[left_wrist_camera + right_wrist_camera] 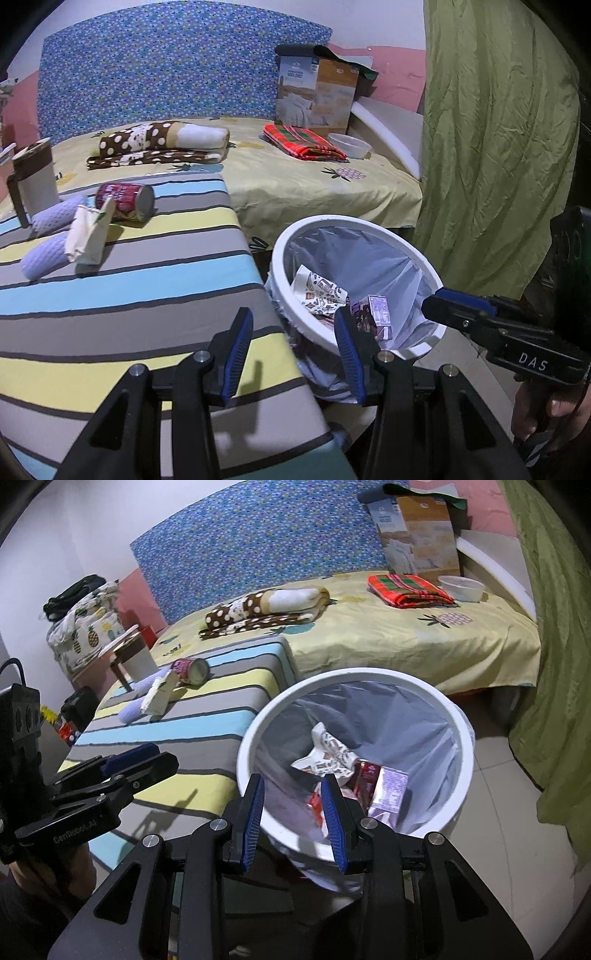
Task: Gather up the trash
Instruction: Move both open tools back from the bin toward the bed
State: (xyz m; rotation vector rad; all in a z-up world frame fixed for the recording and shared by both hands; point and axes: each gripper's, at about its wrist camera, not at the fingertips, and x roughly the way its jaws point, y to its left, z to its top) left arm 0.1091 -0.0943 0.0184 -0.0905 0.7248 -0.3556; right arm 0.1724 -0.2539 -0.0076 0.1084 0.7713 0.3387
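Since the trash left to collect lies on the far left of the striped tabletop [147, 295], start with the can [125, 202]: on its side, light, stiff, smooth, liable to roll, so grip across its body. Just nearer, the crumpled carton [90, 236] is soft; pinch its folded edge. Their print is unreadable. Both the left gripper [291, 354] and right gripper [293, 818] are spread apart and empty, the right over the bin [354, 753]. It reads "DAS", the left "GenRobot.AI".

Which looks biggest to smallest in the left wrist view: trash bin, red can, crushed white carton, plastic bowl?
1. trash bin, though it is nearest
2. crushed white carton
3. red can
The plastic bowl looks can-sized but farther; unranked.
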